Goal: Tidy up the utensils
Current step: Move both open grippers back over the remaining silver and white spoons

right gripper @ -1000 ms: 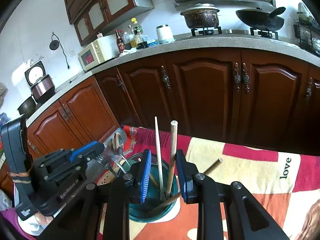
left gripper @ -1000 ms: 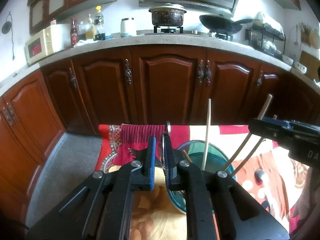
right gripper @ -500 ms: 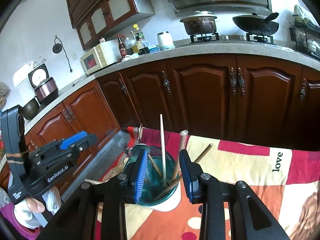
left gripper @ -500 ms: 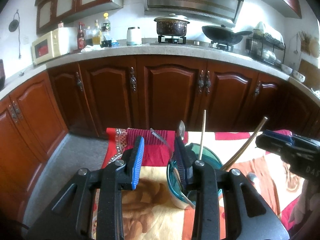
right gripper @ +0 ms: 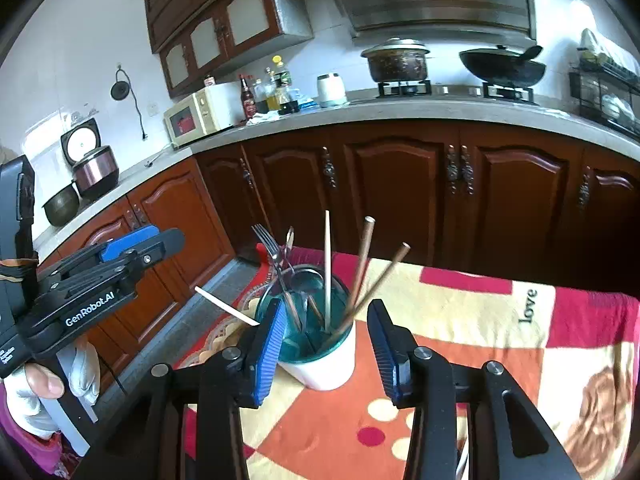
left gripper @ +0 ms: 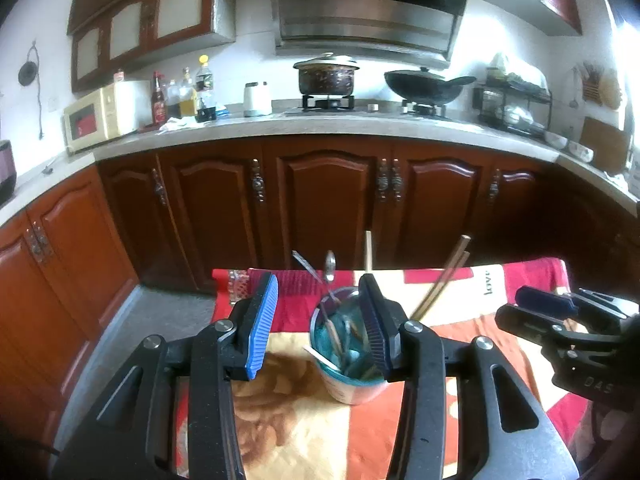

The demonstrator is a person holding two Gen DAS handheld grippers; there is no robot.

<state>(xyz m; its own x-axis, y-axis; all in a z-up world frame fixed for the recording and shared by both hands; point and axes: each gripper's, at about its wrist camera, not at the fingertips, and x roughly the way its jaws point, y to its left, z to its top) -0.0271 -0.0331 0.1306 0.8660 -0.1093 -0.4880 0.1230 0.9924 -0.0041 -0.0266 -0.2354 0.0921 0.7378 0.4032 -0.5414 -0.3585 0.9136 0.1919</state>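
You have one cup (right gripper: pixel 328 364) on one cloth (right gripper: pixel 480 320). In it you can count one fork (right gripper: pixel 266 240), one spoon (right gripper: pixel 289 238), two brown chopsticks (right gripper: pixel 362 256), one pale stick (right gripper: pixel 327 256) upright and one white stick (right gripper: pixel 224 306) leaning over the rim. Your two grippers, left (left gripper: pixel 316 320) and right (right gripper: pixel 326 340), make two. On the stove: one pot (right gripper: pixel 396 60), one wok (right gripper: pixel 502 66).

Left wrist view: looks forward and down along its own fingers, close over the cup (left gripper: pixel 347 364) at frame centre, kitchen counter (left gripper: pixel 320 126) far behind. Right wrist view: same facing, equally close, from the cup's (right gripper: pixel 320 354) other side. Shared: cup, patterned cloth (right gripper: pixel 500 332), counter, stove pots.
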